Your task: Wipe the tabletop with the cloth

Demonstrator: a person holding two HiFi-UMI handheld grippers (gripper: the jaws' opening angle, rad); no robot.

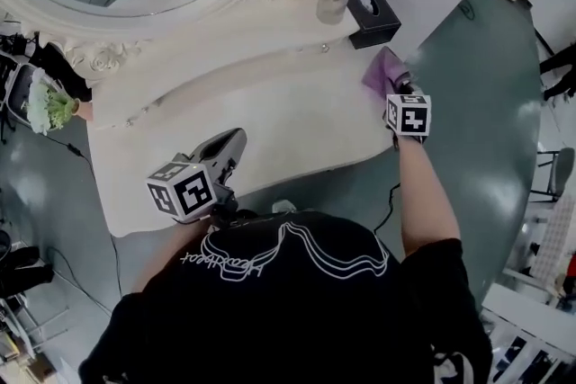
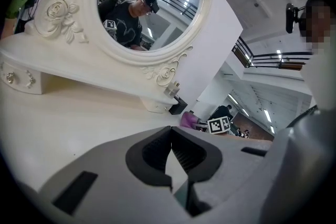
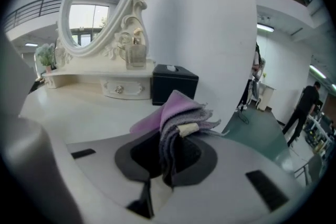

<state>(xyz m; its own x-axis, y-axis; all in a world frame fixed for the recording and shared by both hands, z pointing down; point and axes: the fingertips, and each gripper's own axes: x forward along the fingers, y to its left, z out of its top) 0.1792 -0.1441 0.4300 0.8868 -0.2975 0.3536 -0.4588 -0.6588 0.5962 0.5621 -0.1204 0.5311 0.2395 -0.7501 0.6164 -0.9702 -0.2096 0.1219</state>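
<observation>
Right tongs (image 3: 167,150) clamped on the folded purple cloth (image 3: 176,113), at the table's (image 1: 270,94) 2 o'clock edge. Left tongs (image 2: 171,139) closed, empty. Recommend pressing cloth flat, sweeping toward 9 o'clock in overlapping passes.

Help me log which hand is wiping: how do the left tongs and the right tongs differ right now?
The left tongs are shut on nothing; the right tongs are shut on the purple cloth. The left tongs are near the front edge of the tabletop; the right tongs are at its right end, close to the black box. Both have their jaws together.
</observation>
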